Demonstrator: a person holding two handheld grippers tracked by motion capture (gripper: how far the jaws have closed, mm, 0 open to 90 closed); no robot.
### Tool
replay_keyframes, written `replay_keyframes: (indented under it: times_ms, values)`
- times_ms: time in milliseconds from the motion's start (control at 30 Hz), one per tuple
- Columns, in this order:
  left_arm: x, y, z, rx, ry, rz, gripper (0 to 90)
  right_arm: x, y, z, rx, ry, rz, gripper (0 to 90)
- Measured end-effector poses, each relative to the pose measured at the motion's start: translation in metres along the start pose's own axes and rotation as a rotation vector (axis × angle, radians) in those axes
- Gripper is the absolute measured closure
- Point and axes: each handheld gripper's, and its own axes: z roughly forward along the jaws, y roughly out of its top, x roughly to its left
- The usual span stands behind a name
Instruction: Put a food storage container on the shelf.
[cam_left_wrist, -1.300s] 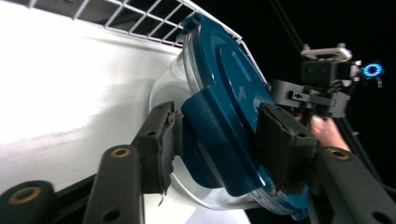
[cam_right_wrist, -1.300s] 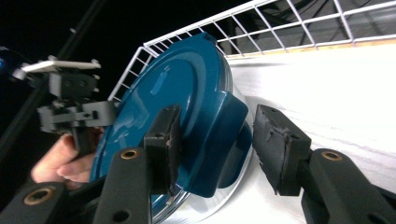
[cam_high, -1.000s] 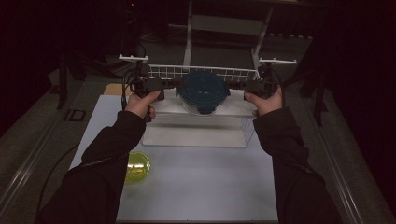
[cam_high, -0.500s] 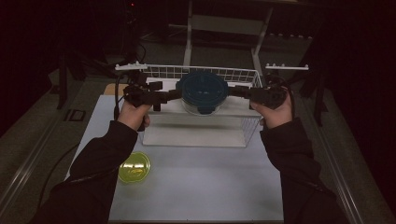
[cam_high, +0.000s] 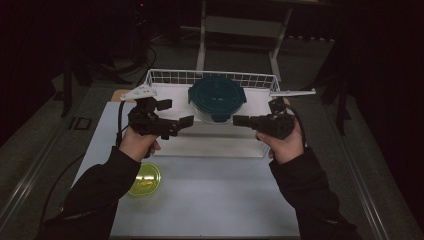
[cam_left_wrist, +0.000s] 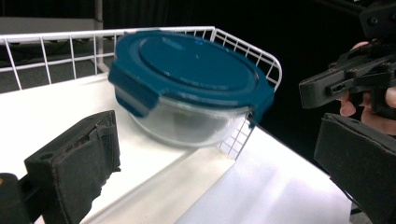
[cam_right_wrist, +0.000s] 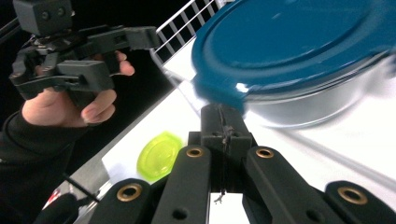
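The round glass container with the dark teal clip lid (cam_high: 217, 99) is sitting in the white wire basket (cam_high: 165, 76), apparently placed. Left of it, the left claw (cam_high: 176, 116) is standing spread, having just opened; right, the right claw (cam_high: 239, 120) is pressed together, empty. Both have drawn back since earlier.

A round clear glass container (cam_high: 216, 102) with a dark teal snap-on lid is sitting upright inside a white wire basket (cam_high: 165, 76). It is lying between the left gripper (cam_high: 176, 118) and the right gripper (cam_high: 240, 120), just beyond their tips, apparently touching neither. Its lid is closed, seemingly with side latches folded down.
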Motion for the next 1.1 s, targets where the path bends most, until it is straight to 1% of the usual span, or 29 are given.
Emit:
replay_keyframes:
  times_ms: [133, 267, 333, 367, 467, 533, 567, 633, 733, 767, 800, 867, 933, 1000, 1100]
  values:
    - [-0.005, -0.011, -0.002, -0.004, -0.004, 0.010, 0.0, 0.006, -0.007, 0.011, 0.023, 0.028, -0.004, 90.0]
    - [-0.006, -0.022, -0.004, -0.001, -0.005, 0.011, 0.0, 0.007, -0.009, 0.022, 0.032, 0.024, -0.006, 90.0]
    - [-0.007, -0.029, -0.005, 0.005, 0.001, 0.012, 0.0, 0.005, -0.009, 0.026, 0.034, 0.012, -0.002, 90.0]
    - [-0.007, -0.033, -0.005, 0.006, 0.002, 0.012, 0.0, 0.004, -0.008, 0.028, 0.038, 0.014, 0.002, 90.0]
    - [-0.007, -0.043, -0.004, 0.013, 0.003, 0.012, 0.0, -0.001, -0.007, 0.035, 0.039, -0.008, 0.014, 90.0]
    - [-0.006, -0.049, -0.004, 0.016, 0.006, 0.011, 0.0, -0.005, -0.005, 0.037, 0.034, -0.011, 0.032, 90.0]
    - [-0.006, -0.052, -0.003, 0.019, 0.007, 0.010, 0.0, -0.006, -0.004, 0.039, 0.040, -0.009, 0.034, 90.0]
    - [-0.006, -0.057, -0.002, 0.019, 0.011, 0.009, 0.0, -0.008, -0.003, 0.041, 0.032, -0.013, 0.042, 90.0]
    - [-0.006, -0.065, -0.001, 0.030, 0.011, 0.017, 0.0, -0.011, -0.001, 0.043, 0.025, -0.013, 0.052, 90.0]
    - [-0.006, -0.068, 0.000, 0.034, 0.013, 0.030, 0.0, -0.011, 0.000, 0.044, 0.024, -0.015, 0.052, 90.0]
    - [-0.006, -0.069, 0.000, 0.036, 0.012, 0.034, 0.0, -0.012, 0.001, 0.045, 0.024, -0.017, 0.056, 90.0]
    - [-0.006, -0.072, 0.001, 0.042, 0.017, 0.038, 0.0, -0.013, 0.003, 0.047, 0.022, -0.025, 0.054, 90.0]
    - [-0.007, -0.075, 0.001, 0.043, 0.014, 0.040, 0.0, -0.015, 0.005, 0.049, 0.018, -0.026, 0.061, 90.0]
    - [-0.006, -0.078, 0.002, 0.057, -0.001, 0.046, 0.0, -0.016, 0.007, 0.051, 0.015, -0.031, 0.066, 90.0]
    - [-0.007, -0.081, 0.003, 0.052, -0.012, 0.049, 0.0, -0.019, 0.010, 0.053, 0.010, -0.038, 0.074, 90.0]
